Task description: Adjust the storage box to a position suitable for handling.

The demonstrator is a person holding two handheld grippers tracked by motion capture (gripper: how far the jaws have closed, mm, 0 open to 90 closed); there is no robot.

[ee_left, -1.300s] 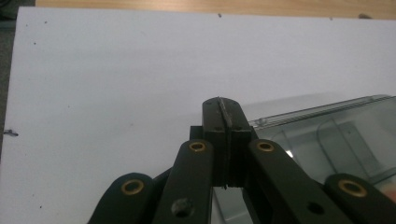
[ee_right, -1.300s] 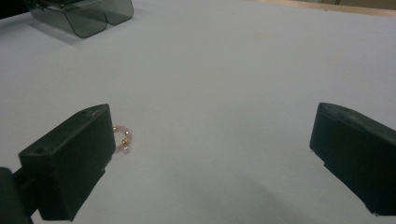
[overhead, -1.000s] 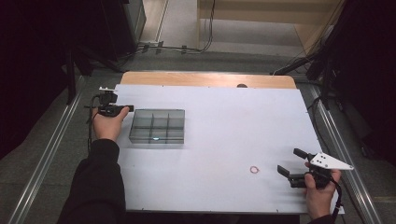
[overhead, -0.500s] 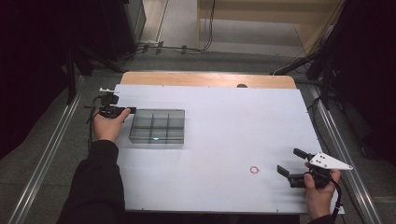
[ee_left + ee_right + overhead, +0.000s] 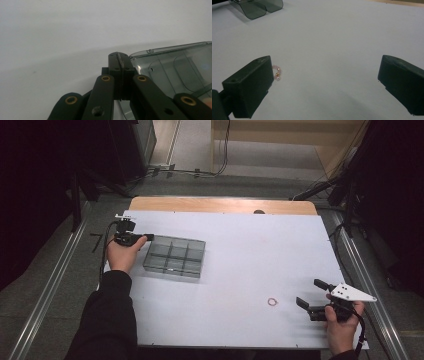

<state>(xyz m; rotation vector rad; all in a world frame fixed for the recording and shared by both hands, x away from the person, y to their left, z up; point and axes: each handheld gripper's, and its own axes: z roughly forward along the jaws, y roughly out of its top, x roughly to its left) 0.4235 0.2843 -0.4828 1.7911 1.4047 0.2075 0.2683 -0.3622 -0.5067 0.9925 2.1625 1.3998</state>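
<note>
White desk (image 5: 240, 250) carries a clear compartment box (image 5: 175, 256) at nine o'clock and a small bead ring (image 5: 272, 302) at five o'clock. Left gripper (image 5: 142, 238), jaws shut on nothing, touches the box's corner. Right gripper (image 5: 312, 295) waits, jaws wide and empty, beside the ring; picking it up seems next, needing a careful low pinch.

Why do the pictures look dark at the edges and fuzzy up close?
High view: the white table is brightly lit, while the room around it falls into deep shadow. Left gripper view: the shut left tongs look slightly soft so close up, and the smoky clear box carries pale glare. Right gripper view: the bead ring looks blurry beside the right tongs.
</note>
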